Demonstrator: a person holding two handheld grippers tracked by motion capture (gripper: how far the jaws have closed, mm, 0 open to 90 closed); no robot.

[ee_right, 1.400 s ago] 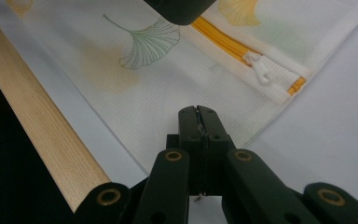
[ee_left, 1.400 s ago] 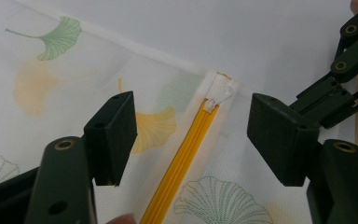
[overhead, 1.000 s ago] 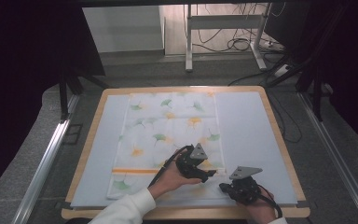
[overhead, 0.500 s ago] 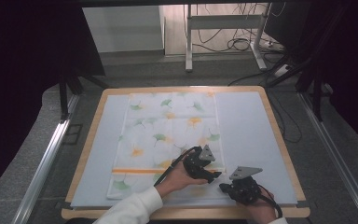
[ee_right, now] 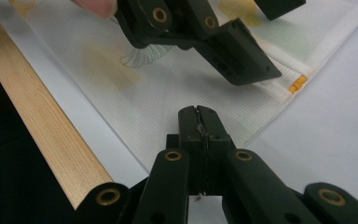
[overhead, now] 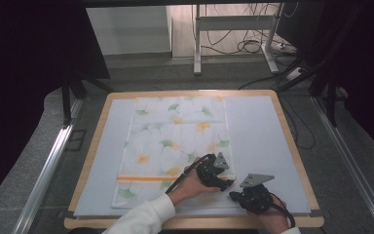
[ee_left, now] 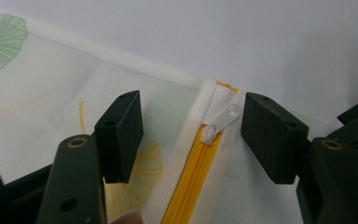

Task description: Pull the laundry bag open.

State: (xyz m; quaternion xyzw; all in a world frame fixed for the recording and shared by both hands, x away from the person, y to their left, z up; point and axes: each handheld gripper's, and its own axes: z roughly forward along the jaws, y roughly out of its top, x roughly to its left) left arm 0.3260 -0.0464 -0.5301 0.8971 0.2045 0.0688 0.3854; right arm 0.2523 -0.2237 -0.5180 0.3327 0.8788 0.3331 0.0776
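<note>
1. Your left gripper hangs over the near right corner of the white ginkgo-print fabric cover on the pale blue table mat; its jaws stand apart and have just been narrowing, the small white plastic zipper pull between them, untouched
2. The orange zipper runs along the cover's near edge, pull at its right end
3. Your right gripper, jaws together, pinches the cover's edge just beside it
4. No containers on the table

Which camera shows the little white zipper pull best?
The left gripper view: the zipper pull sits close up between that gripper's open jaws. The right gripper view catches just the zipper's orange end; from the high view it's too tiny.
</note>
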